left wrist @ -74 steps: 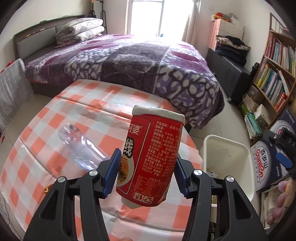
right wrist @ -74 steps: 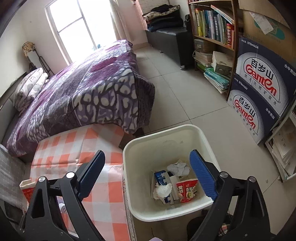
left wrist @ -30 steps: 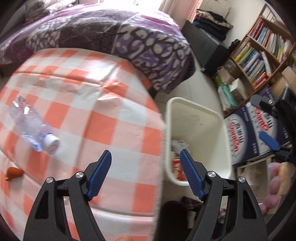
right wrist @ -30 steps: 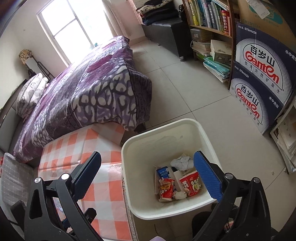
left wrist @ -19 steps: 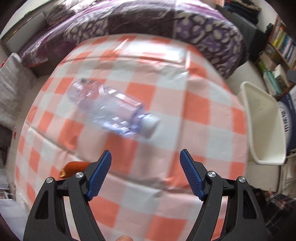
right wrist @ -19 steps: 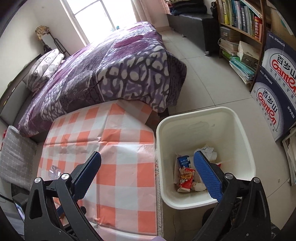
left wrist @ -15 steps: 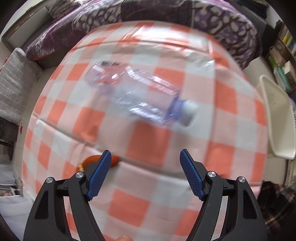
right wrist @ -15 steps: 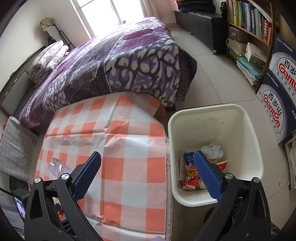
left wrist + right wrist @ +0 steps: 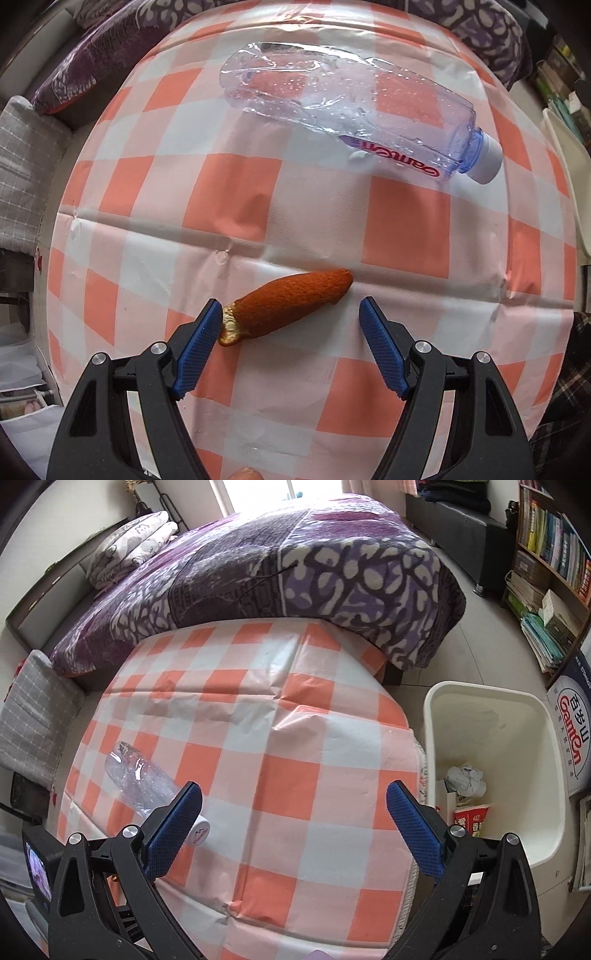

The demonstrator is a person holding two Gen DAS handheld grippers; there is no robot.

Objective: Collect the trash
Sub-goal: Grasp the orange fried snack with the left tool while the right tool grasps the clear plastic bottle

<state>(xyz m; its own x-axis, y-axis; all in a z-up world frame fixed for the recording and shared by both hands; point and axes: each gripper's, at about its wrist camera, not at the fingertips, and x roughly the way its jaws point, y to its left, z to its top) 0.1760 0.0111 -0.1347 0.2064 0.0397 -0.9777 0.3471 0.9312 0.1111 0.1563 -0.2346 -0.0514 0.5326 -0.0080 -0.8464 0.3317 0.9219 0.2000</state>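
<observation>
An orange peel strip [image 9: 291, 299] lies on the orange-and-white checked tablecloth [image 9: 229, 206]. My left gripper [image 9: 290, 328] is open low over it, the left blue pad at the peel's lower end. An empty clear plastic bottle [image 9: 354, 110] with a white cap lies on its side beyond it; it also shows in the right wrist view [image 9: 142, 781]. My right gripper [image 9: 293, 821] is open and empty above the table's near side. The white trash bin [image 9: 476, 709] stands on the floor right of the table, with a red cup, a carton and crumpled paper inside.
A bed with a purple patterned blanket [image 9: 295, 561] stands behind the table. A bookshelf [image 9: 546, 554] and a printed carton [image 9: 572, 738] are at the right. A grey checked cushion [image 9: 29, 716] is left of the table. The bin's rim [image 9: 569, 162] shows at the right edge.
My left gripper let the red cup go into the bin, then swung back over the table and came down over the orange peel. My right gripper moved left from above the bin toward the table.
</observation>
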